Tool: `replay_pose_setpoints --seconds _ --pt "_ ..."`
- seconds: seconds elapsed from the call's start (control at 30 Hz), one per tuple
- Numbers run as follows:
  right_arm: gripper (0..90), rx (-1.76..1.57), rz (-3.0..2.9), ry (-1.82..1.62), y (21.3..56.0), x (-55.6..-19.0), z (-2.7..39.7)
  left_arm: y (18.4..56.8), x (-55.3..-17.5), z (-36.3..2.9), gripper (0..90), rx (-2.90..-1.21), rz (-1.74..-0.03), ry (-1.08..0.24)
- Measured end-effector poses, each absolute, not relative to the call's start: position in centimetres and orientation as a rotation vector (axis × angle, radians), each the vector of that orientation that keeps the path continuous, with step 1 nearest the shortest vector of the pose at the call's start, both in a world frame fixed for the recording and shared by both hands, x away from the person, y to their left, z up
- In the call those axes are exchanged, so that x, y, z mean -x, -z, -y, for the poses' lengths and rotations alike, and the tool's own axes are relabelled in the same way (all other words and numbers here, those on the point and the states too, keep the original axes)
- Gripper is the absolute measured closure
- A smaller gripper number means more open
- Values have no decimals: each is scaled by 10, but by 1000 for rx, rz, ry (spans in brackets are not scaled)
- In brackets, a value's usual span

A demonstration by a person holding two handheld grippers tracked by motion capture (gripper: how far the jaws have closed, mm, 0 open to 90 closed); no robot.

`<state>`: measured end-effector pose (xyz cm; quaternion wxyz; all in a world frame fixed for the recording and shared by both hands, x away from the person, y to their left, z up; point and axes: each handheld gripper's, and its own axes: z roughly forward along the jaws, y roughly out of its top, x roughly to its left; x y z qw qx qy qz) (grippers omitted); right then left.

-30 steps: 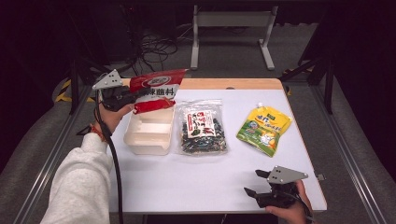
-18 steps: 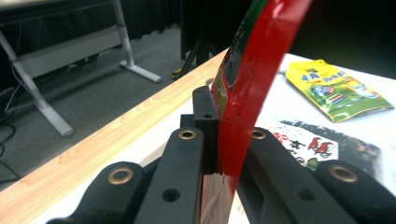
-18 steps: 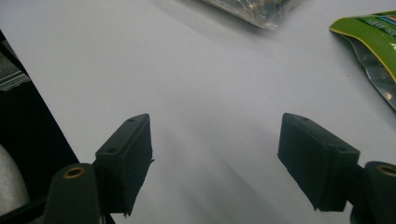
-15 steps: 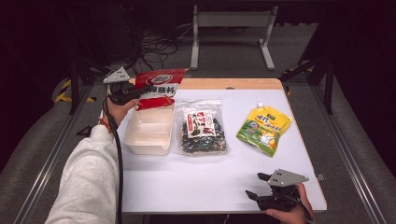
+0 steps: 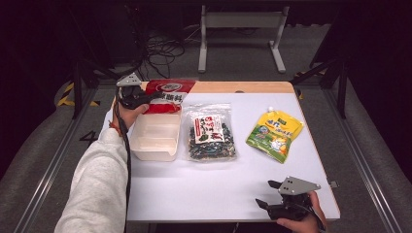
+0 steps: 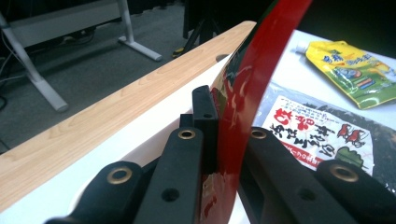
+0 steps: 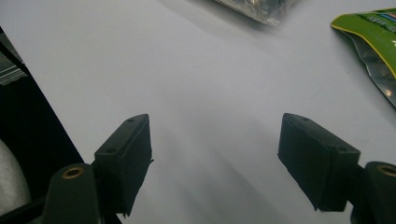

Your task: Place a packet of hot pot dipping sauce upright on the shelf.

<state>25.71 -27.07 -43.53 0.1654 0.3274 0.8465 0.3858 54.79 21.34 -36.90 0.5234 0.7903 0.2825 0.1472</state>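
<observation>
So from above, the left gripper (image 5: 138,97) was pinching the red packet (image 5: 167,92), its long side running rightward off the jaws, over the white tray's (image 5: 153,141) far end. Left gripper view: packet (image 6: 243,116) edge-on between the jaws. Right gripper view: right gripper (image 7: 215,158) spread wide over bare table (image 7: 187,70), way off.

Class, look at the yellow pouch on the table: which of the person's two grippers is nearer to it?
Right. The right gripper rests open at the table's near edge, just in front of the yellow pouch. The left gripper is across the table at the far left corner, shut on the red packet.
</observation>
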Motion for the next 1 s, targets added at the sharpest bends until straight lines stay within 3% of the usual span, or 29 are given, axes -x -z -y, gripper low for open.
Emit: replay_pose_setpoints --seconds 0.23,0.33,0.6,1.0 --pt "258 -927 -2409 -1099 433 -257 272 371 -549 -218 811 -1937 -742 -386" --pt "258 -917 -2416 -1098 433 -257 271 373 -546 -222 878 -1967 -749 -409" --pt "258 -907 -2418 -1102 432 -260 268 380 -543 -227 883 -1950 -788 -405" --pt "260 -925 -2366 -1130 425 -268 279 382 -519 -246 693 -1903 -864 -472"
